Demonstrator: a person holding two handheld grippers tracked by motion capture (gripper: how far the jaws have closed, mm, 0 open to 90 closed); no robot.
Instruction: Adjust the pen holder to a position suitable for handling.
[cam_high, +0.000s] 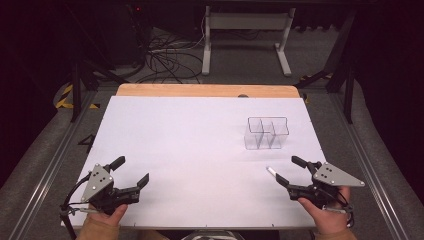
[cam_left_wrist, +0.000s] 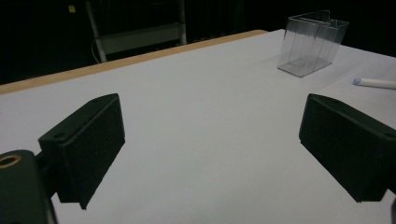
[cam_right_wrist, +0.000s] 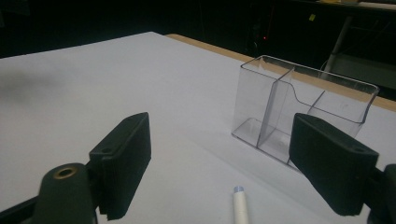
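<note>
Two tools: one in each hand, both low at the near edge of the counter, well apart from each other.
Left tool: jaws spread wide, nothing between them; in the left gripper view, bare white surface in the gap.
Left hand: wrapped around the rear of the left tool, cable trailing off beside it.
Right tool: jaws spread wide, pinching nothing; in the right gripper view, open gap facing the clear box.
Right hand: gripping the rear of the right tool, grey three-cornered plate on top.
White stick: lying flat on the counter, just beside the inner jaw tip of the right tool in the high view; in the right gripper view, low between the two jaws, pale blue tip pointing away from the camera; touching a jaw or not, cannot tell. Far right in the left gripper view, beyond the left tool's jaw.
Clear box: upright, transparent, split into compartments, ahead of the right tool and near it; in the right gripper view, partly behind the right-hand jaw; in the left gripper view, far ahead toward the upper right.
Counter surface: white sheet over a wooden top, wood strip visible at the far edge.
Beyond the counter: dark floor, loose cables and a white frame.
</note>
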